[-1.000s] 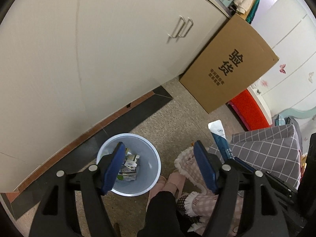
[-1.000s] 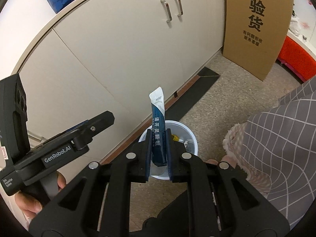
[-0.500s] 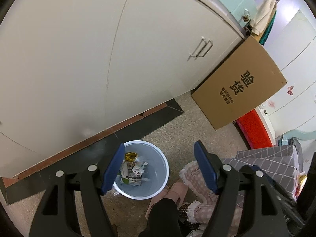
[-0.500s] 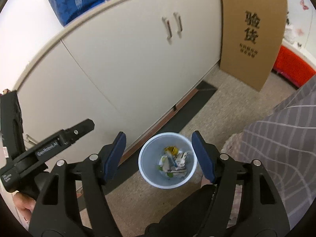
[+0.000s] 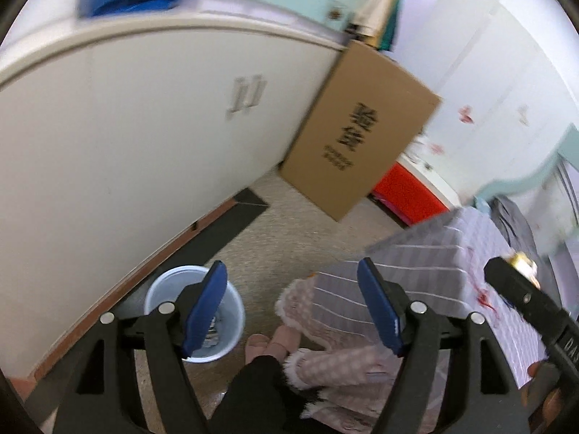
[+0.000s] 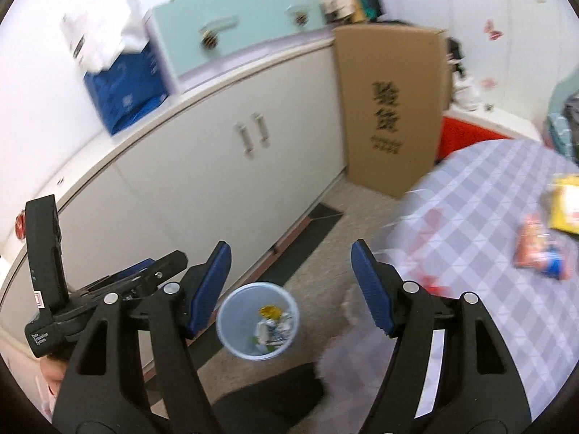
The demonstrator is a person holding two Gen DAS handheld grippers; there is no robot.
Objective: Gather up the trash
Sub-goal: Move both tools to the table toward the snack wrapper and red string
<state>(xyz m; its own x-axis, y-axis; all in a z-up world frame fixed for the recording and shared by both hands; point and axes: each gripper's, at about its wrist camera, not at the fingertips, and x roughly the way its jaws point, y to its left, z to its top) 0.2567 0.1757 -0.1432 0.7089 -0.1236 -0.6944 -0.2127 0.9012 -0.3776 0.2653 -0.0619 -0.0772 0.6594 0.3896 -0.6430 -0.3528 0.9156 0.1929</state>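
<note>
A pale blue bin [image 6: 231, 311] stands on the floor by the white cabinet, holding several wrappers [image 6: 273, 329]. My right gripper [image 6: 289, 264] hovers high above it, open and empty. My left gripper [image 5: 291, 282] is also open and empty, and its left finger covers part of the bin [image 5: 159, 291]. More trash lies on the checked tablecloth [image 6: 481, 224] at right: a red wrapper [image 6: 535, 249] and a yellow packet [image 6: 564, 206], both blurred. The left gripper [image 6: 159, 271] shows at the lower left of the right wrist view. The right gripper [image 5: 506, 282] shows at the right edge of the left wrist view.
A tall cardboard box [image 6: 391, 108] leans against the cabinet [image 6: 217, 181] end, with a red item [image 6: 466, 133] behind it. A person's pink-checked leg and slipper [image 5: 289, 340] stand between bin and table. A blue bag [image 6: 123, 86] and a mint drawer unit [image 6: 235, 36] sit on the counter.
The right gripper opened and let go of the blue-and-white sachet, which is no longer between its fingers. Both grippers rose and swung right, bringing the checked table into view.
</note>
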